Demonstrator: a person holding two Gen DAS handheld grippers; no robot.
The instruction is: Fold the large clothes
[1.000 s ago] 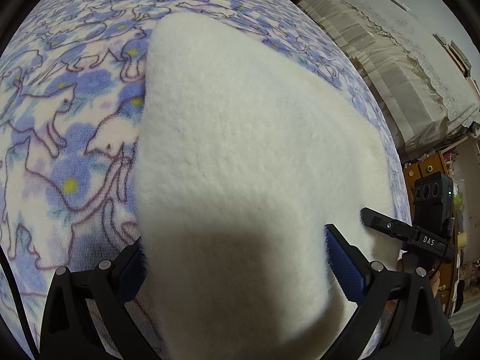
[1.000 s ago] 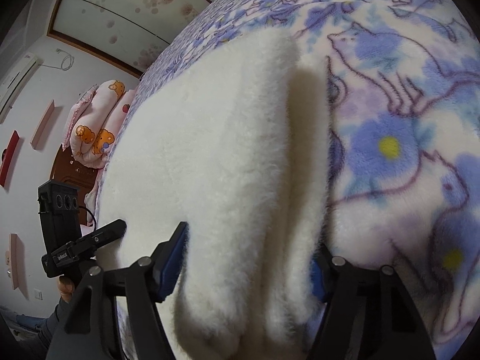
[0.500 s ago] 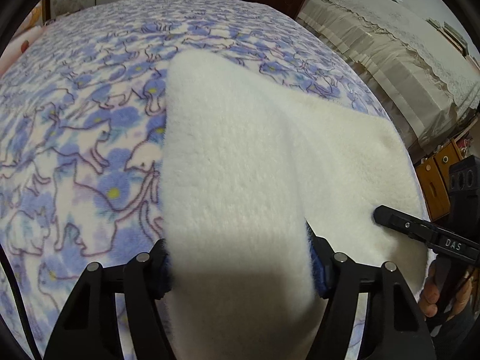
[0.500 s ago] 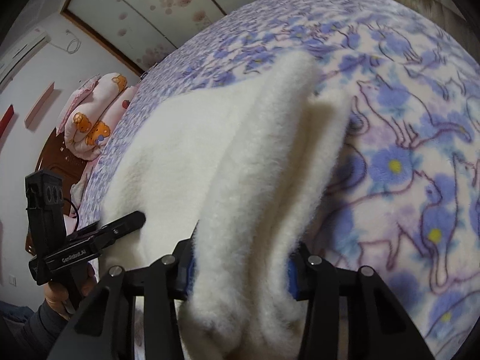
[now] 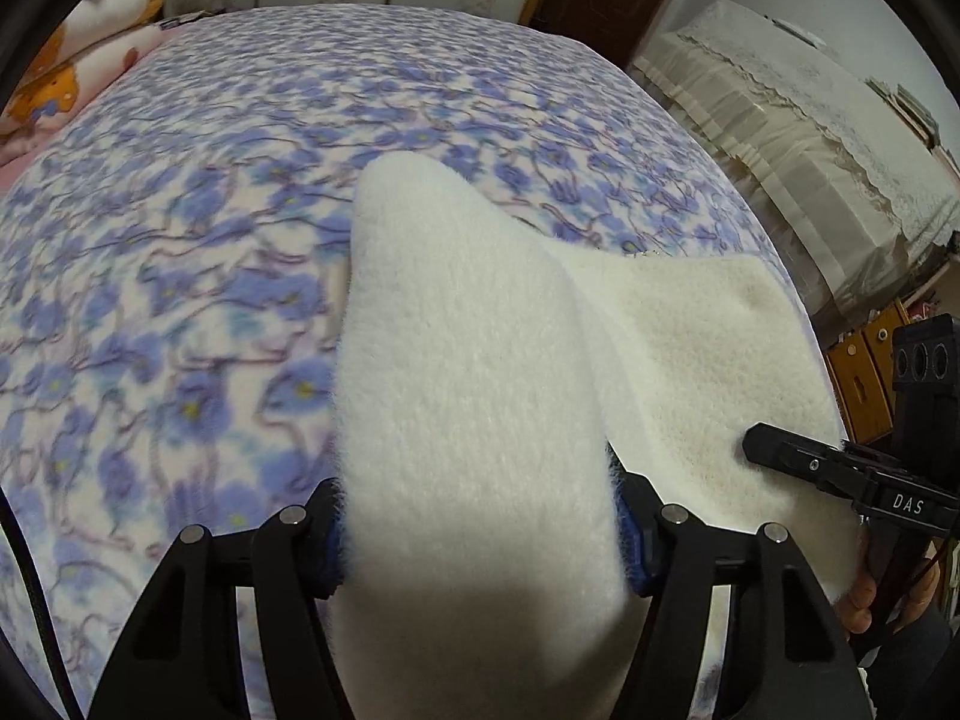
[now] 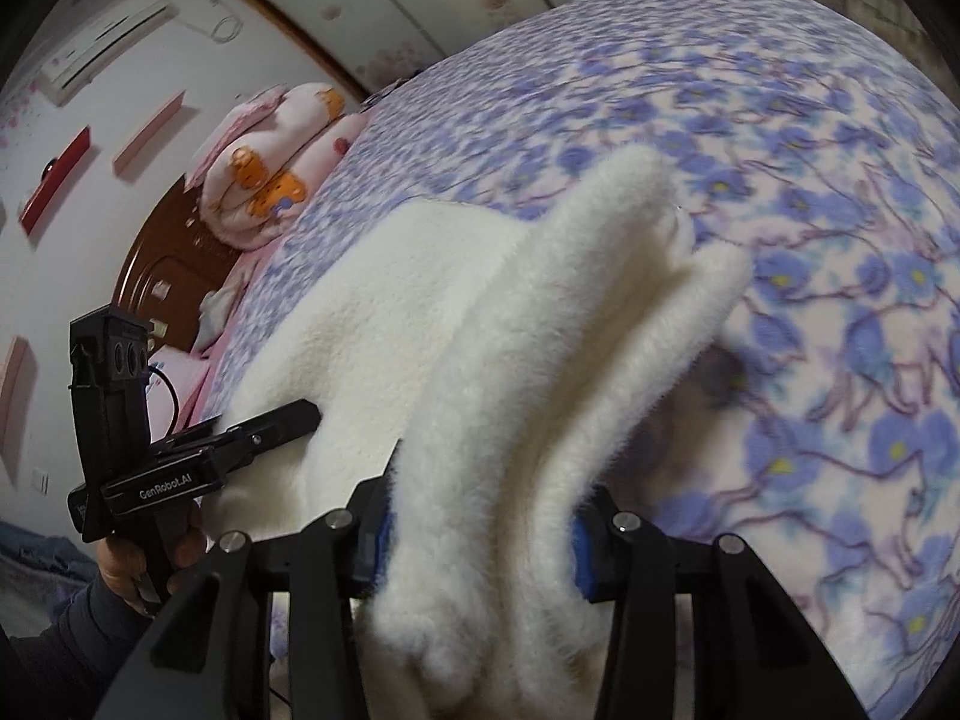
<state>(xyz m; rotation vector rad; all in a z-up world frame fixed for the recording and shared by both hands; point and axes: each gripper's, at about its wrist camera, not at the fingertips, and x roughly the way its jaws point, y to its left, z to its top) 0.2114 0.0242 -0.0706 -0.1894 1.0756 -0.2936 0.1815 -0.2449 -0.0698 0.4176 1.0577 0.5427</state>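
Note:
A thick white fleece garment (image 5: 480,372) lies on a bed with a blue-flowered blanket (image 5: 180,240). My left gripper (image 5: 480,534) is shut on one bunched edge of it and holds it raised off the bed. My right gripper (image 6: 480,534) is shut on the other bunched edge of the garment (image 6: 510,372), also raised. Each gripper shows in the other's view: the right one at the right edge (image 5: 840,474), the left one at the left (image 6: 198,456). The far part of the garment still rests on the blanket.
A rolled pink quilt with bear prints (image 6: 270,162) sits at the wooden headboard (image 6: 156,276). A cloth-covered piece of furniture (image 5: 810,138) stands beside the bed, with a wooden cabinet (image 5: 864,372) below it.
Both grippers closed on the garment's edges and lifted it up and back from the bed. More of the blanket and room now shows beyond the garment.

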